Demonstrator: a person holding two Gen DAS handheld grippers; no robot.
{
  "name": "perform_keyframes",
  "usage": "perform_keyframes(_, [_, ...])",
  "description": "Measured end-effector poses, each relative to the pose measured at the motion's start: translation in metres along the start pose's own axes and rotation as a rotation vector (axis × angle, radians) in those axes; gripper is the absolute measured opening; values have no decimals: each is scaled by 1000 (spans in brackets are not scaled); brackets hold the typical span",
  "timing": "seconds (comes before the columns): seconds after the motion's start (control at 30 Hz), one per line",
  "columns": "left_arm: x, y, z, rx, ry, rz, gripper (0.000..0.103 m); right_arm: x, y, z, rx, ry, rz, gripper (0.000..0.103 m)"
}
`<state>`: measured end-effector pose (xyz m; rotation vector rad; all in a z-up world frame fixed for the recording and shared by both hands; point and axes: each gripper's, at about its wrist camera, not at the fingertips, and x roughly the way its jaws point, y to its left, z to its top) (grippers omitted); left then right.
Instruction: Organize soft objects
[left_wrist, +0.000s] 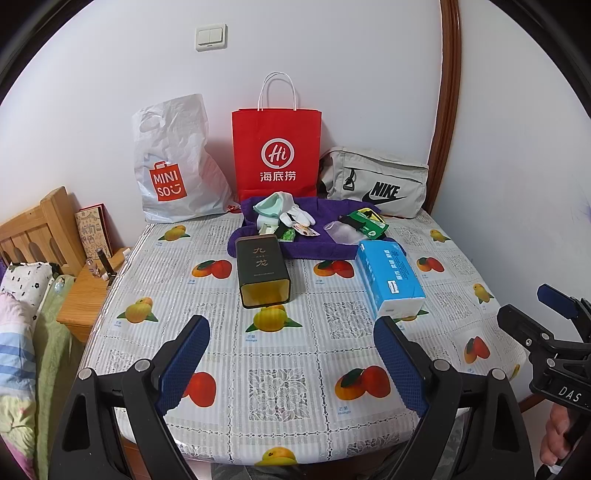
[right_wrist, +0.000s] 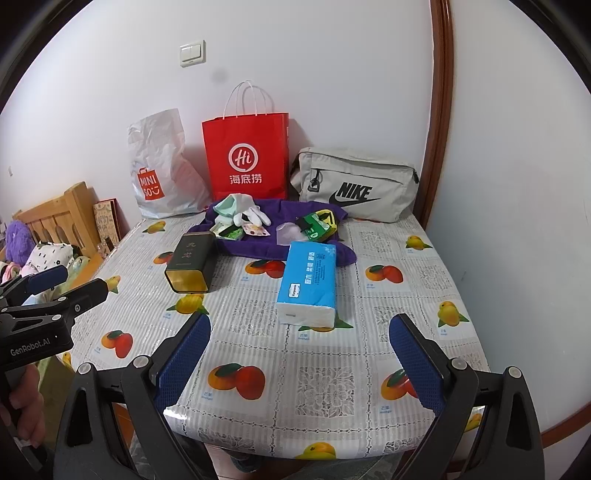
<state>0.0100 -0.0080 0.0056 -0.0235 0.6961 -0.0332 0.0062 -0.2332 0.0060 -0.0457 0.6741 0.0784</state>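
Both grippers hang above the near edge of the tabletop (left_wrist: 280, 373), nothing picked yet. Left gripper (left_wrist: 291, 363) has its jaws wide apart and empty; right gripper (right_wrist: 301, 363) looks the same, wide and empty. The soft stuff sits at the far side of the tabletop, just in front of the bags: a purple towel (left_wrist: 317, 243) spread flat with a mint-green cloth (left_wrist: 267, 206), a white glove (left_wrist: 297, 216) and small packets piled on it. The blue tissue pack (right_wrist: 308, 282) lies nearer, right of centre, its far end touching the towel's near edge. The dark tea tin (left_wrist: 263, 271) is rigid, so I'd leave it alone. Best first grab is probably the tissue pack: closest and unobstructed. Its long axis runs near-to-far, with the white end facing the near edge, leaning slightly left toward the far side. Come in with the right gripper, jaws across the short width, and pinch mid-length so it doesn't sag. Squeeze lightly, since it will crush. Lift straight up so the towel isn't dragged. Likely destinations are the red paper bag (left_wrist: 276, 155), MINISO bag (left_wrist: 173, 162) or Nike pouch (left_wrist: 373, 181) along the far edge; I can't tell which.
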Motion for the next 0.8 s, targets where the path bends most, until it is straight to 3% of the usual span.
perform_keyframes(0.8, [0, 1, -1, 1, -10, 2, 90, 2, -2, -2, 3, -1, 7, 97])
